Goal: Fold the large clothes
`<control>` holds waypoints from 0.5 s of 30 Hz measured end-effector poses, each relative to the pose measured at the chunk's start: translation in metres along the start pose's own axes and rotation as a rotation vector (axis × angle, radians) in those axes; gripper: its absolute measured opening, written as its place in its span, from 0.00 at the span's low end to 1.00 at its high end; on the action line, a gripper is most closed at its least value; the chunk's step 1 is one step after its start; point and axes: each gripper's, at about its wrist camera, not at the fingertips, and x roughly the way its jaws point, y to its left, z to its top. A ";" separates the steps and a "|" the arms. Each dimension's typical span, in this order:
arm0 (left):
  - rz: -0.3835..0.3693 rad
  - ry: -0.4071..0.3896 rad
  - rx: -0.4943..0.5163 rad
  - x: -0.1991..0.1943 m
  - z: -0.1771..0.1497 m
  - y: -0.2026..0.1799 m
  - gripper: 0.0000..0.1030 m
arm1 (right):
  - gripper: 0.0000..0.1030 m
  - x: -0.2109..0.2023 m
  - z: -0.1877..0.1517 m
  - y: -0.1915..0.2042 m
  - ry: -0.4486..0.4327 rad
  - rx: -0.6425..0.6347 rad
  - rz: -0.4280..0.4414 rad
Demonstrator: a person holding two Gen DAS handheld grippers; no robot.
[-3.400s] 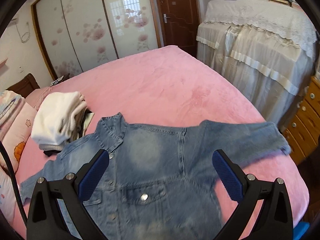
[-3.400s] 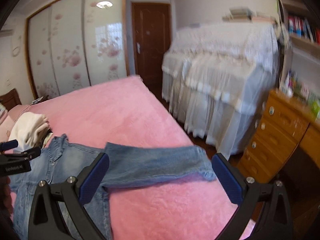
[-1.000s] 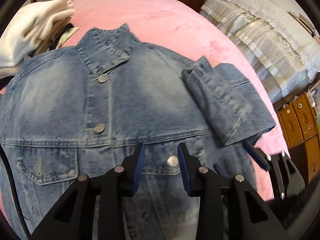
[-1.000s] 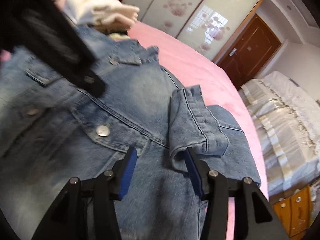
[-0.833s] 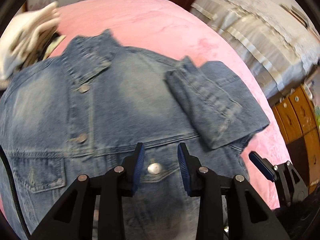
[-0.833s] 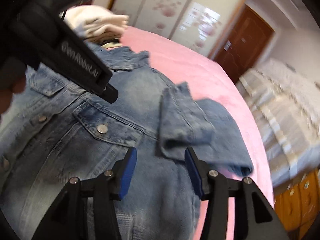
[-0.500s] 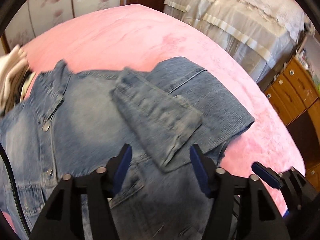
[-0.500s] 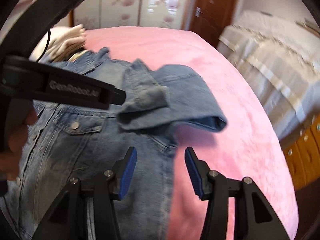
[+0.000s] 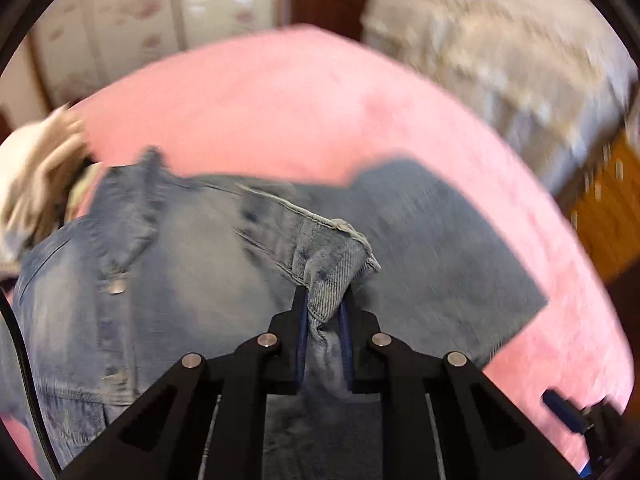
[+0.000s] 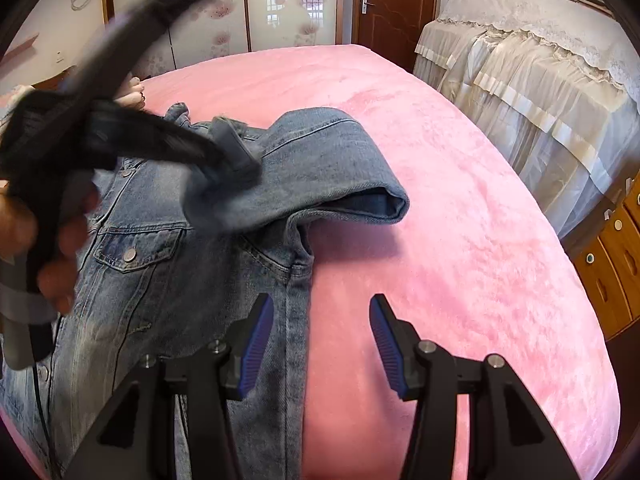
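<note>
Since half a second ago, our left gripper [image 9: 322,312] is closing, pinching the denim jacket's [image 10: 168,280] folded sleeve cuff [image 9: 332,264]; right gripper [image 10: 321,340] spread, empty. Heavy, stiff denim: we'd grip seams.

left wrist view is motion-blurred; wardrobe [image 9: 132,36] pattern unreadable. jacket [image 10: 168,280] hem is cut off by the lower edge. left gripper [image 10: 236,164] is smeared in the right view, hiding the cuff [image 9: 336,264] grip.
</note>
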 end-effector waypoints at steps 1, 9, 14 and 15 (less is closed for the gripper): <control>-0.017 -0.031 -0.083 -0.011 -0.001 0.022 0.11 | 0.49 0.001 0.000 0.000 0.000 0.002 0.001; -0.172 0.143 -0.418 0.022 -0.067 0.131 0.14 | 0.49 0.007 -0.002 0.010 0.016 -0.025 0.012; -0.325 0.162 -0.497 0.032 -0.090 0.150 0.20 | 0.49 0.005 -0.003 0.011 0.014 -0.027 0.010; -0.348 0.161 -0.509 0.033 -0.091 0.152 0.20 | 0.49 0.005 -0.003 0.012 0.015 -0.028 0.009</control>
